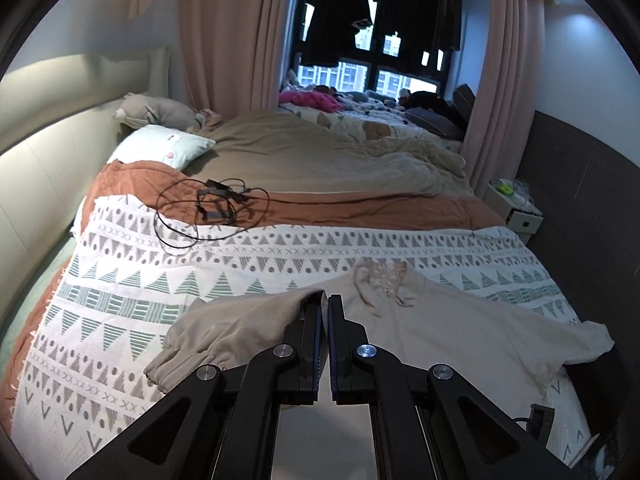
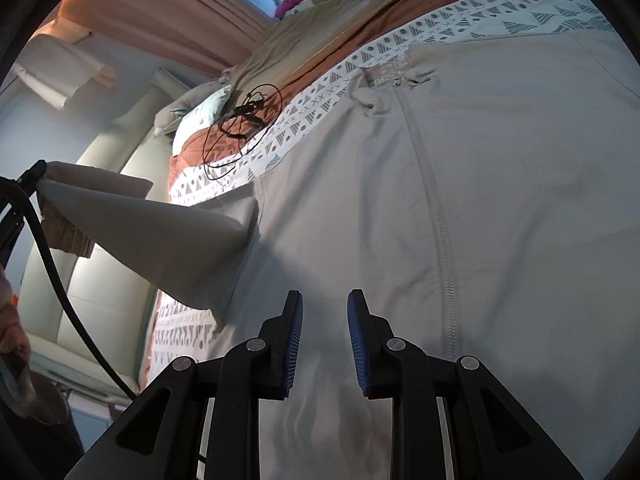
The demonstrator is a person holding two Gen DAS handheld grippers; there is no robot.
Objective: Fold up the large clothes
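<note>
A large beige zip-up jacket (image 1: 452, 332) lies spread on the patterned blanket (image 1: 180, 276). My left gripper (image 1: 325, 300) is shut on the jacket's left sleeve (image 1: 236, 328) and holds it lifted off the bed. In the right wrist view the jacket (image 2: 500, 200) fills the frame, zipper running down its middle, and the lifted sleeve (image 2: 160, 236) stretches to the left gripper at the far left edge. My right gripper (image 2: 324, 312) is open and empty, hovering just above the jacket's lower body.
A black cable with clips (image 1: 212, 208) lies on the blanket near the rust-coloured duvet (image 1: 360, 204). Pillows (image 1: 164, 144) and a padded headboard (image 1: 48, 136) sit to the left. A small nightstand (image 1: 516, 204) stands at the right beside the dark wall.
</note>
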